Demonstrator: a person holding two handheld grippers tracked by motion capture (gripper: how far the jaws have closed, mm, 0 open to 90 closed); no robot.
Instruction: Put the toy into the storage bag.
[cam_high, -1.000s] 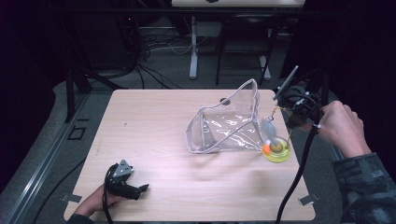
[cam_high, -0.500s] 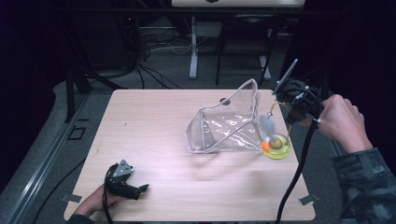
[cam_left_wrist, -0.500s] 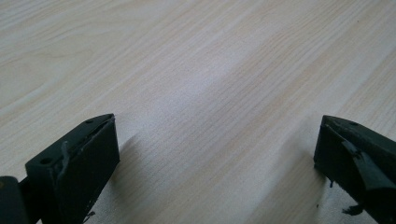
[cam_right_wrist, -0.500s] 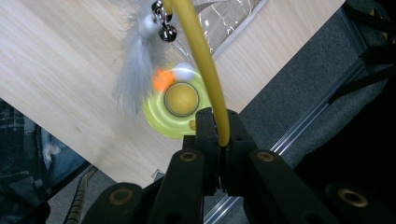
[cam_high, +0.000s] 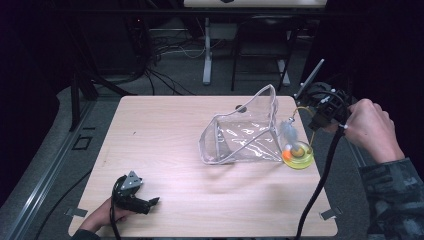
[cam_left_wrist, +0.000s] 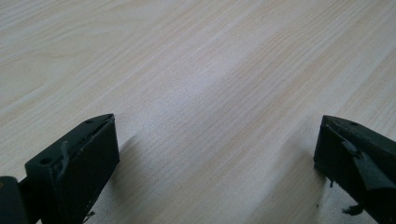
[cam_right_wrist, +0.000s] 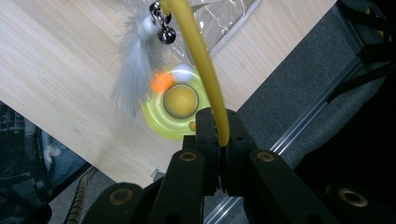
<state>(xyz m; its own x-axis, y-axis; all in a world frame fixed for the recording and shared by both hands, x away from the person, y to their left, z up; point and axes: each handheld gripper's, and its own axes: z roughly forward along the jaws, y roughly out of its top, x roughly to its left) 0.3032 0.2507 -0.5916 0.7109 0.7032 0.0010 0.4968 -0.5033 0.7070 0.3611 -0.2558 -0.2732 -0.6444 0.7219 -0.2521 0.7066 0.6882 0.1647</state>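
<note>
Your right tool is clamped on the yellow wand of a cat toy, whose green-yellow base sits just below and ahead of the tool near the bench edge, touching or almost touching the clear pouch that stands beyond it. To do this well, lift slowly and straight so the bendy wand does not whip the grey feather and bells about, then steer the base toward the pouch's opening. Your left tool, jaws wide with nothing between them, rests far from the pouch; bring it over to steady the rim.
</note>
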